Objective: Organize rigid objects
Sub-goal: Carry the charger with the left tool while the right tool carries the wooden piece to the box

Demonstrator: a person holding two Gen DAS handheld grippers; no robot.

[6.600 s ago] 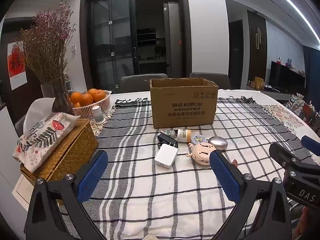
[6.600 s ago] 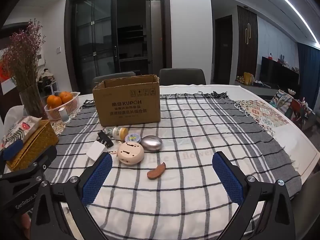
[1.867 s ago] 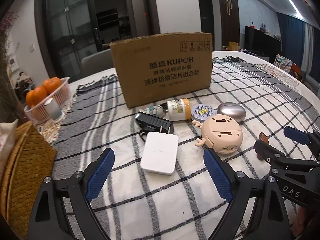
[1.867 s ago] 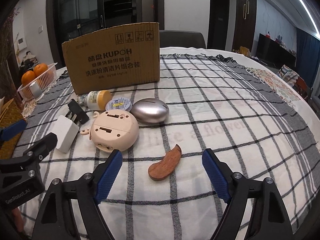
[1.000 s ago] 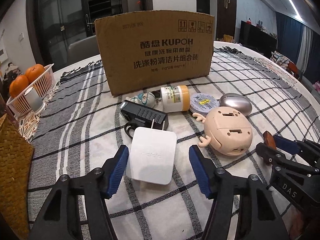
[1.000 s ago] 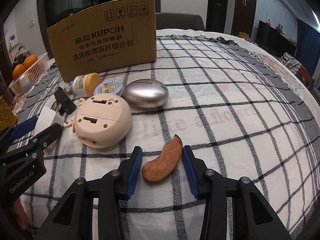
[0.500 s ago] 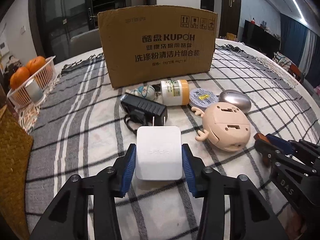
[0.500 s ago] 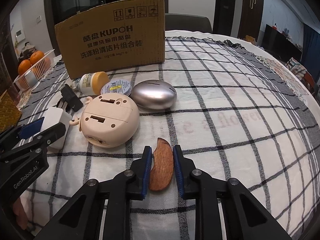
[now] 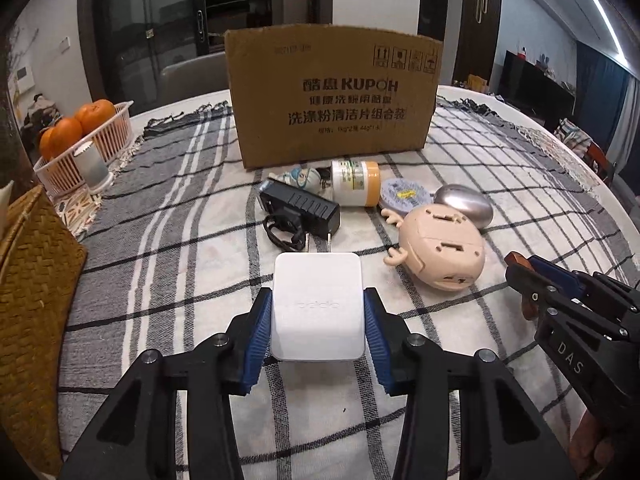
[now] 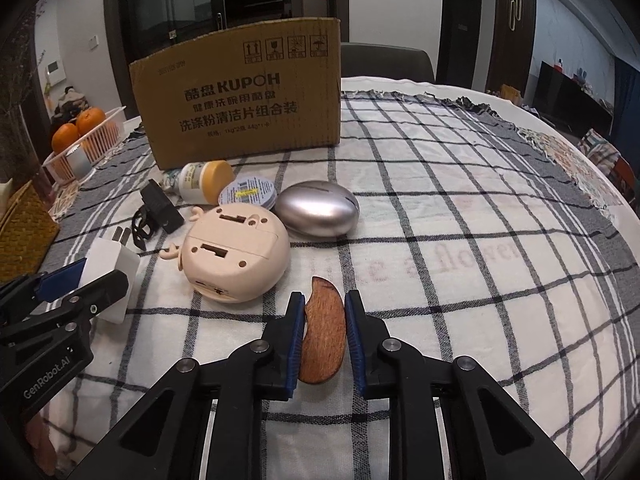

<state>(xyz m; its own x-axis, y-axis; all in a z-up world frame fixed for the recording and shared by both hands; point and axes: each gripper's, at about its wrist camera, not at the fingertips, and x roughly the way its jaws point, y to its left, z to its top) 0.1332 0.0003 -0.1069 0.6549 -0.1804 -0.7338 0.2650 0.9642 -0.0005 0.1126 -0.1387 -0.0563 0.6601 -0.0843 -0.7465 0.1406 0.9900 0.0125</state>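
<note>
My left gripper (image 9: 318, 320) is shut on a white plug charger (image 9: 318, 304), held just above the checked cloth. My right gripper (image 10: 322, 332) is shut on a curved wooden piece (image 10: 323, 336), also lifted slightly. Ahead on the cloth lie a black adapter (image 9: 300, 208), a white bottle with a yellow cap (image 9: 354, 183), a round tin (image 9: 404, 196), a silver egg-shaped object (image 10: 318, 208) and a beige round deer-shaped toy (image 10: 236, 254). An open cardboard box (image 9: 332, 96) stands behind them. The right gripper also shows at the right in the left wrist view (image 9: 528, 280).
A white basket of oranges (image 9: 80, 140) and a small white cylinder (image 9: 94, 166) stand at the far left. A woven wicker box (image 9: 32, 288) sits at the left edge. Chairs stand behind the table. The table edge curves away on the right.
Both grippers have closed: the left on the white charger, the right on the wooden piece. Both objects are now lifted slightly off the cloth.
</note>
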